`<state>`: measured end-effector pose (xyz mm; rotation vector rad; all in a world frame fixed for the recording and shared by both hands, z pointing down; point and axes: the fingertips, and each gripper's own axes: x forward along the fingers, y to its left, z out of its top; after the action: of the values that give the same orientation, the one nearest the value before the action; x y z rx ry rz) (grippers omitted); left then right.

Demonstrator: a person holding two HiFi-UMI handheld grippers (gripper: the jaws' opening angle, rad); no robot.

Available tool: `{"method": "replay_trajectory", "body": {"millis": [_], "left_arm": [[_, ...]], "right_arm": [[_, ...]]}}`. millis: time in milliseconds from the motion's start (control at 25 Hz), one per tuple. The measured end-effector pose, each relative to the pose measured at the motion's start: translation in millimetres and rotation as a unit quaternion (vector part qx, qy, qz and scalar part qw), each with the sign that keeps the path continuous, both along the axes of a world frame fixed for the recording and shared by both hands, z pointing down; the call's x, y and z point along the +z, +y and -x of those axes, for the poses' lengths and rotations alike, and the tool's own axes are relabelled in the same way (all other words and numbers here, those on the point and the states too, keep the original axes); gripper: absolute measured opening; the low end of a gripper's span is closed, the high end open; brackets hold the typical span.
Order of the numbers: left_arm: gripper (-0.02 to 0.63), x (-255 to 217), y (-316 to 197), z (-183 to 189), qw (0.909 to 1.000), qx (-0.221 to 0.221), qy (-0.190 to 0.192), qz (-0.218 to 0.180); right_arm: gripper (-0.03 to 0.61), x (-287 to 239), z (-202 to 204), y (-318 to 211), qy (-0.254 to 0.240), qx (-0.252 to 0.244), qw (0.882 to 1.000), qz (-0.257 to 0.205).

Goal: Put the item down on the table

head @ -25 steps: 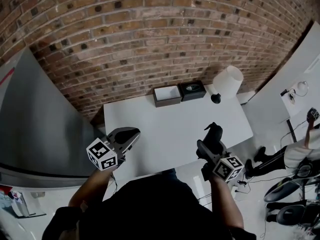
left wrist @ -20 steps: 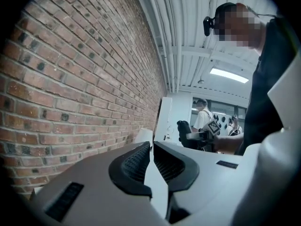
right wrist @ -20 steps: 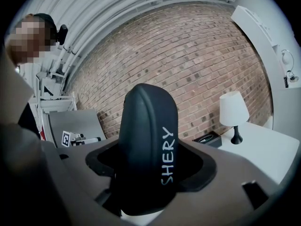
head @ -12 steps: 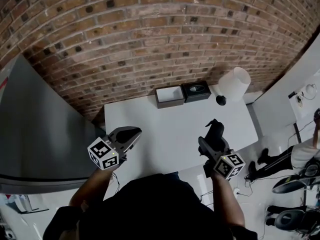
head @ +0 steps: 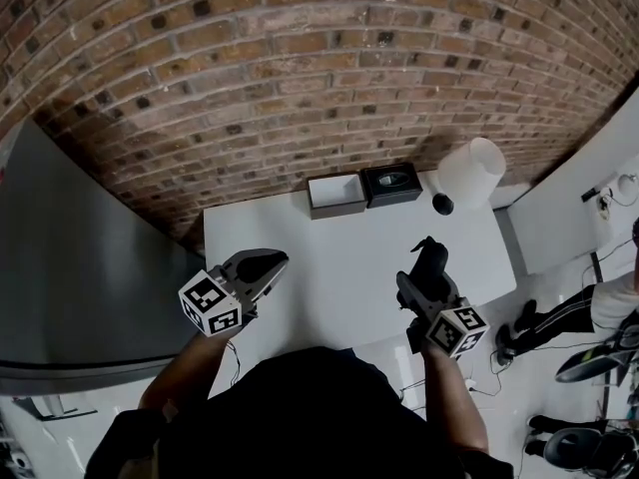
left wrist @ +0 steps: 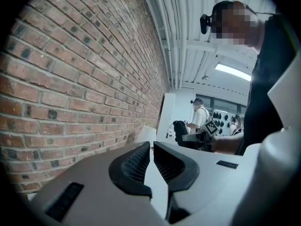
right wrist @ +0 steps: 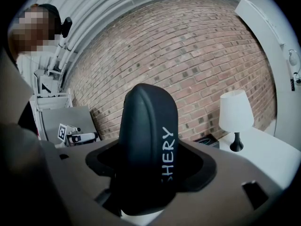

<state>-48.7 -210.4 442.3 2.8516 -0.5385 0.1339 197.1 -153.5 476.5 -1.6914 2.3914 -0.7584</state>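
A black, rounded item (right wrist: 146,126) with white lettering stands upright between the jaws of my right gripper (right wrist: 153,166), which is shut on it. In the head view this item (head: 430,256) hangs above the right part of the white table (head: 339,257), held by the right gripper (head: 424,279). My left gripper (head: 266,265) hovers over the table's left front part. Its jaws are shut with nothing between them, as the left gripper view (left wrist: 151,161) shows.
At the table's far edge stand a dark open box (head: 335,193) and a black box (head: 391,181). A white-shaded lamp (head: 467,172) is at the far right corner. A brick wall (head: 300,68) runs behind. People stand to the right.
Both grippers keep almost the same places over the table. The head view has shifted slightly; the item stays gripped.
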Motion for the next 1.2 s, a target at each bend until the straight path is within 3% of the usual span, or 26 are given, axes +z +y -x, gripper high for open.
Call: {"method": "replay_trajectory", "body": {"millis": [640,1200], "left_arm": [[0.041,7,-12,-25,0.9999,-0.004,-0.005,0.008],[0.041,14,-11,-14,0.9997,-0.018,-0.011,0.014]], "right_arm": [[0.341,12,-27,-18,-0.003,-0.005,1.0,0.012],[0.341,58,-33,-28,0.014,-0.012,0.998,0.056]]}}
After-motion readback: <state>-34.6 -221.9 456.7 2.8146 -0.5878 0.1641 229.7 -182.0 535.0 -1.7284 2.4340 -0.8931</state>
